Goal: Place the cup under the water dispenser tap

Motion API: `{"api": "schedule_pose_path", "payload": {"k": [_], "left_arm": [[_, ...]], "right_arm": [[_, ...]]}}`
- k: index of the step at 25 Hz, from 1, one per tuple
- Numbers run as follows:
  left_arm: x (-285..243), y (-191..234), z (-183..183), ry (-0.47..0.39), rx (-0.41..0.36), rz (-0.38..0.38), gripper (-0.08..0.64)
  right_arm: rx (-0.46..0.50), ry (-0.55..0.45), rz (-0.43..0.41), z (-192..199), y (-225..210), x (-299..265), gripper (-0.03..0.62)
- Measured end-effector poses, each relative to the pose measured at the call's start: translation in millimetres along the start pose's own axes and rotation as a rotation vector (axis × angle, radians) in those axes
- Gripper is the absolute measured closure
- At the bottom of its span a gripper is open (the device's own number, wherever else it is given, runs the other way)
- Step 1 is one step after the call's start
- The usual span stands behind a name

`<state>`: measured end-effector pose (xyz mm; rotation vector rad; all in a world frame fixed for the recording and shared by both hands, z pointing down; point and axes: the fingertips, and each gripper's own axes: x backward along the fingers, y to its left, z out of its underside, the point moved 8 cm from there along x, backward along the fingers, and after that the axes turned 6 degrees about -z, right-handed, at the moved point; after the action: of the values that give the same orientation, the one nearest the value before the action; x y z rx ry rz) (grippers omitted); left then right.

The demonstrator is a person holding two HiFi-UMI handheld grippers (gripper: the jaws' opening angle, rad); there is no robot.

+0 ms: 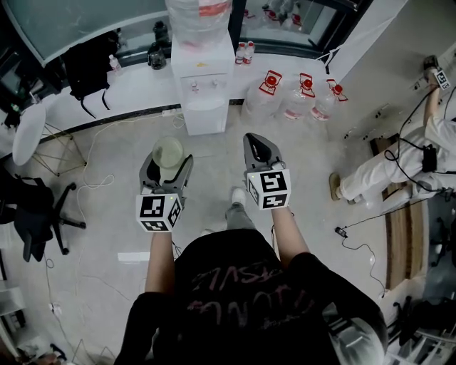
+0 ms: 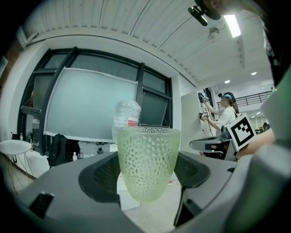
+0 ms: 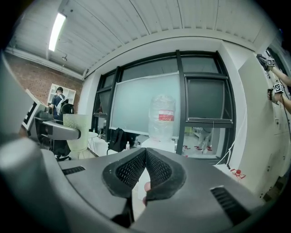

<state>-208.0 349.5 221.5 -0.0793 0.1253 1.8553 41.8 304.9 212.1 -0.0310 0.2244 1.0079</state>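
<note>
cup (image 1: 169, 150): pale green, translucent, dimpled wall; upright, mouth up; carried in the air over the floor by the left gripper (image 1: 168, 162), short of the water dispenser (image 1: 205, 117) and slightly left of it in the head view
left gripper: jaws clamped on the cup, a dark pad (image 2: 101, 175) against each side of its lower wall; rim stands clear above the jaws
right gripper (image 1: 259, 146): jaws together, ribbed pads (image 3: 129, 169) meeting at the tips, nothing held; level with the left gripper, apart from it
water dispenser: white cabinet against the window ledge, ahead of both grippers; two taps (image 1: 203, 85) above a front recess
bottle (image 1: 199, 16): large, clear, inverted on the dispenser top, red-and-white label; in the left gripper view it shows just behind the cup's rim
spare jugs (image 1: 298, 96): three, clear, red caps, on the floor right of the dispenser, along the wall
small bottles (image 1: 246, 51): on the ledge just right of the dispenser
black bag (image 1: 89, 65): on the ledge, left of the dispenser
office chair (image 1: 32, 217): black, far left
cables (image 1: 107, 135): trailing across the floor
second person (image 1: 392, 167): right edge, white clothes, one arm raised to the wall
wearer: black shirt, both forearms stretched forward, one shoe (image 1: 238, 196) showing between the grippers
</note>
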Motion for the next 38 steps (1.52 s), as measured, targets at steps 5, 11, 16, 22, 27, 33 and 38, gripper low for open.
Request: {"api": "schedule_pose_path", "payload": {"k": [5, 11, 16, 22, 27, 33, 38], "left_arm": [[-11, 2, 5, 0.003, -0.003, 0.022, 0.195], [-32, 7, 9, 0.021, -0.006, 0.031, 0.195], [-57, 13, 14, 0.041, -0.006, 0.035, 0.195], [-103, 12, 20, 0.079, -0.007, 0.043, 0.195], [-155, 13, 22, 0.108, -0.004, 0.05, 0.193], [-225, 3, 27, 0.141, -0.006, 0.066, 0.195], [-275, 0, 31, 0.175, -0.009, 0.056, 0.195]], "right_arm": [[-0.007, 0.0, 0.022, 5, -5, -7, 0.578], [-0.01, 0.012, 0.025, 10, -17, -26, 0.578], [-0.018, 0.021, 0.021, 13, -32, -49, 0.578], [-0.032, 0.048, 0.008, 22, -64, -82, 0.578], [-0.039, 0.062, -0.005, 28, -100, -119, 0.578], [-0.063, 0.095, -0.021, 41, -155, -164, 0.578], [-0.064, 0.098, -0.04, 49, -196, -199, 0.578]]}}
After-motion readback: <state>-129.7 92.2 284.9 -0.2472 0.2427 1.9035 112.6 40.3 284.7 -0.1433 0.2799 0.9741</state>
